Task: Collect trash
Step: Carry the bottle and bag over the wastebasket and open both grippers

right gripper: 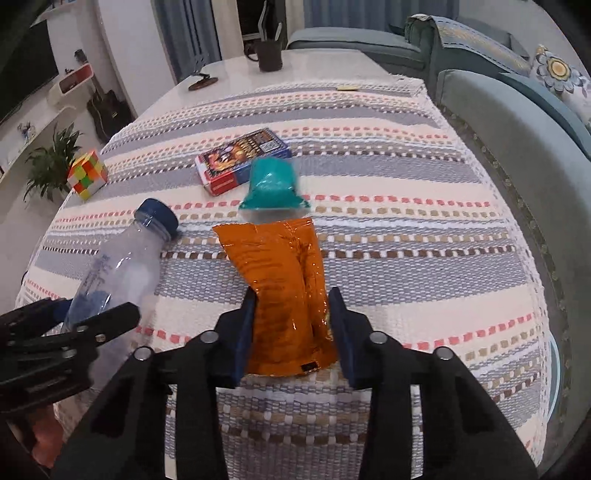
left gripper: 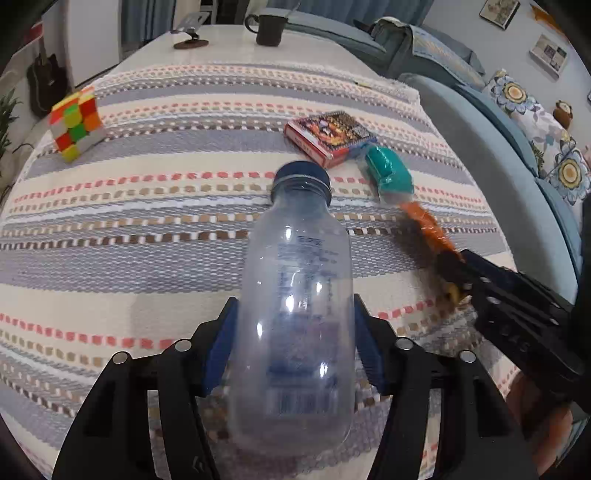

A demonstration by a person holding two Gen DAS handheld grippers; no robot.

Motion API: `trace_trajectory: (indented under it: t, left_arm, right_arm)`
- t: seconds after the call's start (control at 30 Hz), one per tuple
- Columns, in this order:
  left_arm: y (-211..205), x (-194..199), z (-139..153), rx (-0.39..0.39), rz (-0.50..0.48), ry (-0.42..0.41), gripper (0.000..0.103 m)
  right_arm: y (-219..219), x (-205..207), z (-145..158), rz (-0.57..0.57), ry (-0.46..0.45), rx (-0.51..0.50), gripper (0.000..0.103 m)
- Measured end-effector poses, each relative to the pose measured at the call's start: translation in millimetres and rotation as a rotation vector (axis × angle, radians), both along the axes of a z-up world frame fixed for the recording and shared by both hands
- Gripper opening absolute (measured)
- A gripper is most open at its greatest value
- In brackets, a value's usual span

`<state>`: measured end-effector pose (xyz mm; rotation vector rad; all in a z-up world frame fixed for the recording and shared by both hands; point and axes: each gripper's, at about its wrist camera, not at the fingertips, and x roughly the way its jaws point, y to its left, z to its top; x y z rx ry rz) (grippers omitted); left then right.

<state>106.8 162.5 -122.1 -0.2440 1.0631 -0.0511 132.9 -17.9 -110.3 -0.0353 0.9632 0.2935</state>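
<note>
A clear plastic bottle (left gripper: 295,240) with a dark blue cap (left gripper: 301,177) lies between the blue pads of my left gripper (left gripper: 295,301), which is shut on its body above the striped tablecloth (left gripper: 147,229). In the right wrist view the same bottle (right gripper: 122,266) sits at the left, with the left gripper (right gripper: 110,317) on it. My right gripper (right gripper: 292,291) is shut on an orange and teal snack wrapper (right gripper: 280,266), pads pressing both sides of its orange end. From the left wrist view the wrapper (left gripper: 424,221) sticks out of the right gripper (left gripper: 456,267), teal end farthest.
A red and blue card box (left gripper: 328,136) lies just beyond the wrapper. A colour cube (left gripper: 75,123) stands at the cloth's left edge. A dark mug (left gripper: 267,29) and a small stand (left gripper: 191,43) are on the bare far tabletop. A blue-grey sofa (left gripper: 480,147) runs along the right side.
</note>
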Motion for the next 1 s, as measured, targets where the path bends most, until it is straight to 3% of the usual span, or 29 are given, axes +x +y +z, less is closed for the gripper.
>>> trace_trajectory:
  t: [0.17,0.37,0.47,0.6,0.73,0.9,1.0]
  left_arm:
    - [-4.3,-3.1,10.1,-0.022,0.014,-0.065,0.053]
    - [-21.3,-13.2,45.2,-0.086,-0.029,-0.178,0.053]
    - [-36.9,-13.1,60.1,-0.189,-0.096,-0.219,0.053]
    - [-81.0,-8.3,76.3,-0.257,-0.18,-0.248,0.053]
    - [-139.3,-3.6,88.0,-0.263,-0.276,-0.269,0.053]
    - [-220.6,1.9,92.1,-0.244,-0.4,-0.261,0.053]
    - [-261.3,5.7,85.3,-0.23,-0.462,-0.235,0.053]
  right_arm:
    - [-13.1,0.5,4.9,-0.02,-0.011,0.044,0.018]
    - [-53.0,-9.1,26.6,-0.082,-0.048,0.168,0.017]
    - [-81.9,-14.7,44.2,-0.125,-0.081,0.192,0.017]
    - [-124.1,-27.2,69.4,-0.19,-0.14,0.201,0.016]
    - [-182.3,-47.0,84.1,-0.287,-0.183,0.196,0.016]
    - [-251.0,-68.1,75.5,-0.421,-0.181,0.172,0.016]
    - [-281.1,-74.2,56.2,-0.494,-0.119,0.072,0.017]
